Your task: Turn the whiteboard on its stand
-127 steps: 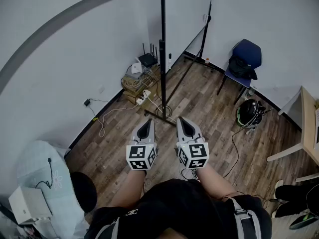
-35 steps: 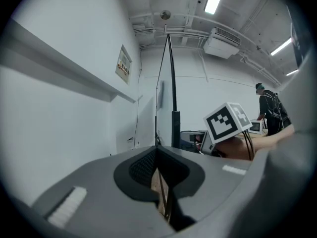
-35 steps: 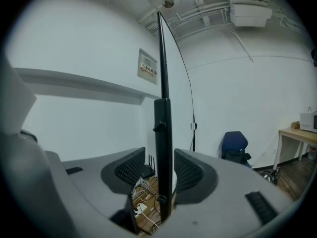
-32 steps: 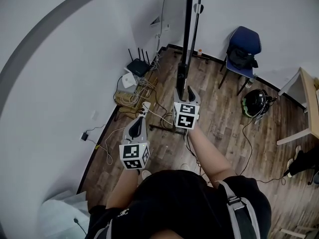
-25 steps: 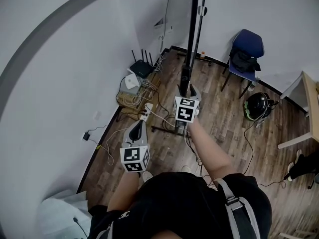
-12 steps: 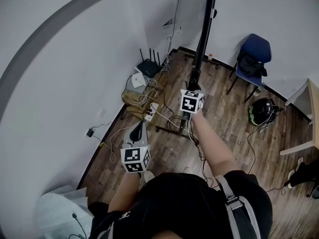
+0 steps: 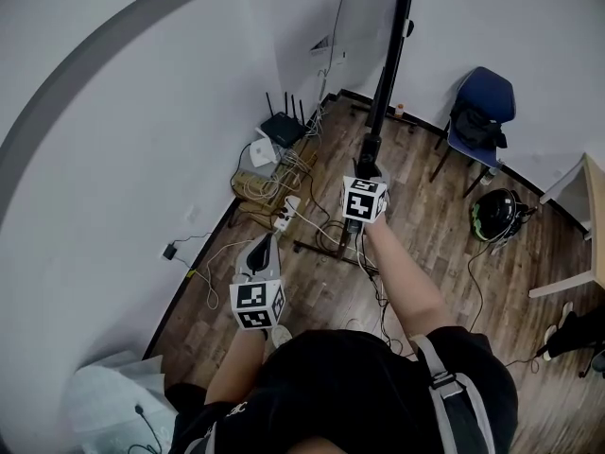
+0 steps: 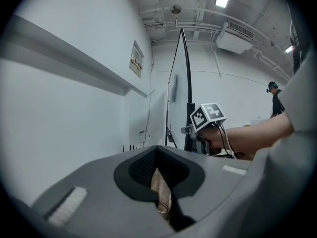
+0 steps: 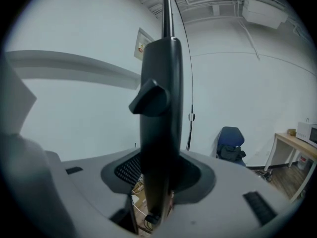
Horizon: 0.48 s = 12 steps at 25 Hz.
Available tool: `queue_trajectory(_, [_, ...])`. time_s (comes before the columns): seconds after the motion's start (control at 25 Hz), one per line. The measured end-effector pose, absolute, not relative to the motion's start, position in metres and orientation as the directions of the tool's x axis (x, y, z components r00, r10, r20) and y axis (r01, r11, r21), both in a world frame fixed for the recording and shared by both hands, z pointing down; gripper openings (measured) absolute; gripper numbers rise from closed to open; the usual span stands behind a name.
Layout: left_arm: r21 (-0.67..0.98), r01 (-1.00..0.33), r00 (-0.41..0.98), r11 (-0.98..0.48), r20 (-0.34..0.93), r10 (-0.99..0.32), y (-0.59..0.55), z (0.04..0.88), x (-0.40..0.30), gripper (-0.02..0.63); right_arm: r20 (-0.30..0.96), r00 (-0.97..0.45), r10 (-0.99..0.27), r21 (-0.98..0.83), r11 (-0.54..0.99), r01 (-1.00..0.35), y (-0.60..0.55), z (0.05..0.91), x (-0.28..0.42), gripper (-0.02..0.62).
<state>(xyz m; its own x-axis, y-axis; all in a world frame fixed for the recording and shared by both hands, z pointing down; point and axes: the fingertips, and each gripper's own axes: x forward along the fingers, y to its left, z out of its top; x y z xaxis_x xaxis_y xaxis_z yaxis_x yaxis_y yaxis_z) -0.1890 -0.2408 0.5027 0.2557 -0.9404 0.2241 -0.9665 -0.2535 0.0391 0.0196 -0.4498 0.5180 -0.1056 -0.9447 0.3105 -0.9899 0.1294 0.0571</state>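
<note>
Stand pole [image 7: 388, 74] rises from wood-plank floor [image 7: 425, 253] beside white walls [image 7: 113, 159].

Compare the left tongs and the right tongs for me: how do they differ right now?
The right tongs are clamped on the black stand pole, having just been closing. The left tongs hold nothing, and their tips are together. The right tongs reach forward to the pole, while the left tongs sit apart from it, off to its left. Both point forward, away from the person.
</note>
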Motion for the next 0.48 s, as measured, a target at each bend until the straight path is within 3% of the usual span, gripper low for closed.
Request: queue_trajectory(0.48, [0.044, -0.968, 0.250, -0.246, 0.232, -0.940, -0.233, 0.506, -0.195, 0.009, 0.300, -0.131, -0.945, 0.040, 0.150, -0.988, -0.419, 0.518, 0.004, 0.176])
